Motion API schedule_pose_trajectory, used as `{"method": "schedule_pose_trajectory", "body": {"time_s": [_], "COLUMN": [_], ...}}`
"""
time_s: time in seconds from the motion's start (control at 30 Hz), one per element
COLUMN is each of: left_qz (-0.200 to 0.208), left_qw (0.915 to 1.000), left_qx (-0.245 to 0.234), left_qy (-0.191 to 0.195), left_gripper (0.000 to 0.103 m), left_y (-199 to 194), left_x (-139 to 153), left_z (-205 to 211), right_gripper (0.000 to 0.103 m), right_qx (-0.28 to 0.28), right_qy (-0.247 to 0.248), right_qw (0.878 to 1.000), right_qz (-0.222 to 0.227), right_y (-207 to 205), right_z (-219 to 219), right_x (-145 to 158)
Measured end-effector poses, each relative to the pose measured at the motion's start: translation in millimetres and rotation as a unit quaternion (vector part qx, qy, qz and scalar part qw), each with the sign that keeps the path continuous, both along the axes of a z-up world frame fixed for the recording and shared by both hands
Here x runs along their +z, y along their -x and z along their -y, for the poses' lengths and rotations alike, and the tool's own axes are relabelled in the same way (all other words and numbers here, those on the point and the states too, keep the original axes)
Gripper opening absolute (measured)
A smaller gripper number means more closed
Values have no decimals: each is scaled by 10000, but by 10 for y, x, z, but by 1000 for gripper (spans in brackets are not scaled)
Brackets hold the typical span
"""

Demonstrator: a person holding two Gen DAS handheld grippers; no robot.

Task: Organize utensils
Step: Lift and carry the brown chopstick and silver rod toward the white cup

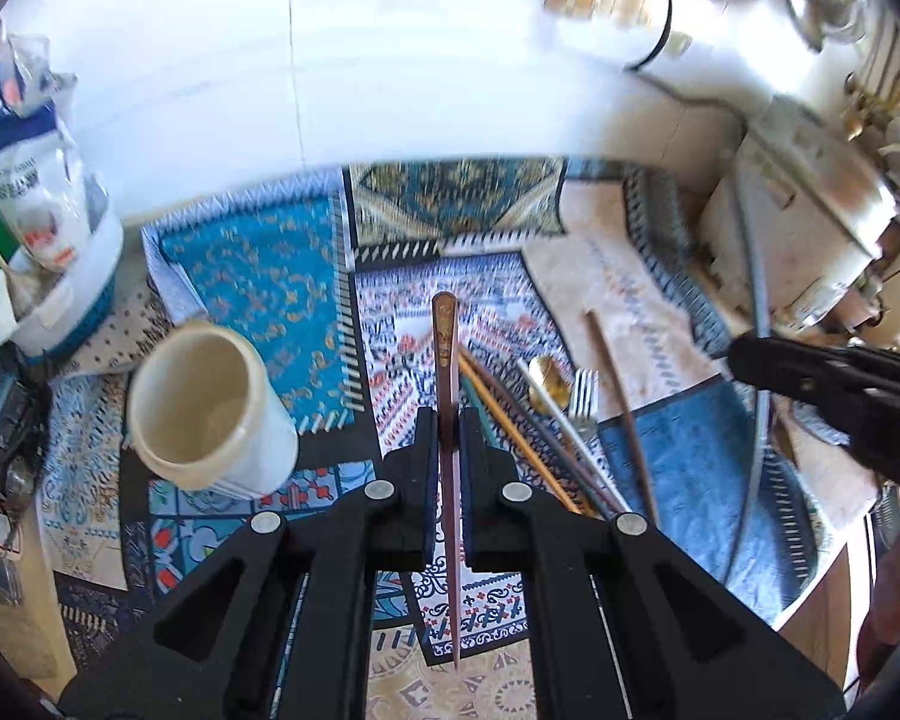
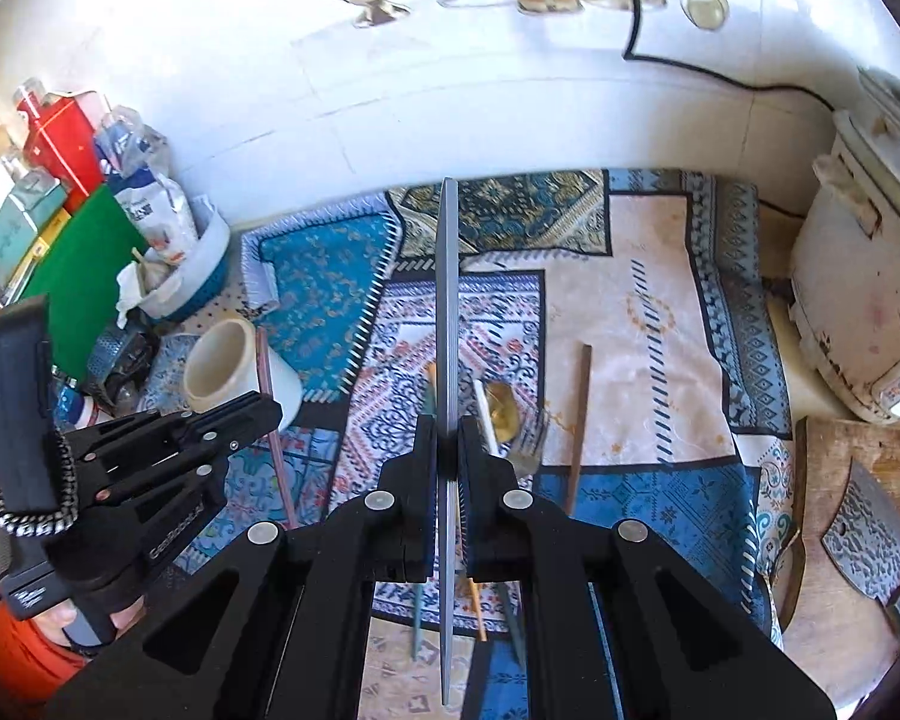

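Where the patterned blue, white and beige patchwork cloth (image 2: 648, 312) covers the counter, a cream cylindrical ceramic holder (image 1: 210, 414) stands at its left edge. The left gripper (image 1: 448, 420) is clamped on a slim reddish-brown chopstick (image 1: 447, 396); the right gripper (image 2: 448, 429) pinches a long grey chopstick (image 2: 448, 300). Between them lie loose chopsticks, a gold spoon (image 1: 547, 381) and a silver fork (image 1: 582, 396).

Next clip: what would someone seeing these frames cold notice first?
Each claw is clamped on a single chopstick held up over a busy blue patterned cloth: the left claw grips a reddish-brown chopstick, the right claw a grey chopstick. Below lie loose utensils, with an empty cream cup to their left.
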State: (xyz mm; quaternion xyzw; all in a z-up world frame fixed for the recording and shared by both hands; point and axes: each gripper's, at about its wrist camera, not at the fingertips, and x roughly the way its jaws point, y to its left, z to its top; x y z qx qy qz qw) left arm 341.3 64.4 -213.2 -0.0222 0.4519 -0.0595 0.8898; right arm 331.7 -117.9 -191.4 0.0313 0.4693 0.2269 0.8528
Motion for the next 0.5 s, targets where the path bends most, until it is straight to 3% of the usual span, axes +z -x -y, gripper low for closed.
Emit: {"method": "schedule_pose_trajectory", "body": {"time_s": [0.5], "left_qz": [990], "left_qw": [9945], "left_qx": [151], "left_qy": [307], "left_gripper": [4], "left_y": [315], "left_x": [776], "left_z": [-509], "right_gripper": [6], "right_qx": [180], "right_qy": [-228], "right_qw": [9974], "right_qz": [654], "right_y": [72], "right_z": [-509], "right_x": [469]}}
